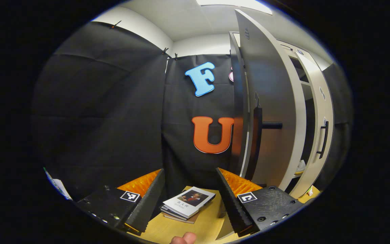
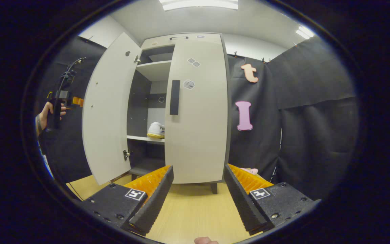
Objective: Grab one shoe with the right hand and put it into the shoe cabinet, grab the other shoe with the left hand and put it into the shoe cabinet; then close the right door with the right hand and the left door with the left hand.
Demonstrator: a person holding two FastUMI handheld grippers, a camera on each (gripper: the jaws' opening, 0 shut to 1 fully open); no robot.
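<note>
Your left gripper, fingers spread wide and empty, sits just left of the open left door, whose upright handle is nearest it; right door looks closed; a white shoe rests on the shelf; right gripper is wide too.

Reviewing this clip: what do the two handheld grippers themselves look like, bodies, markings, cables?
The left gripper has two flat black finger blocks dotted with screws, each bearing a small square black-and-white marker, with ribbed inner faces on its fingers. The right gripper is built the same. Seen from the right gripper view, the other gripper is a dark upright handle with a black cable curving off its top, held by a hand.
</note>
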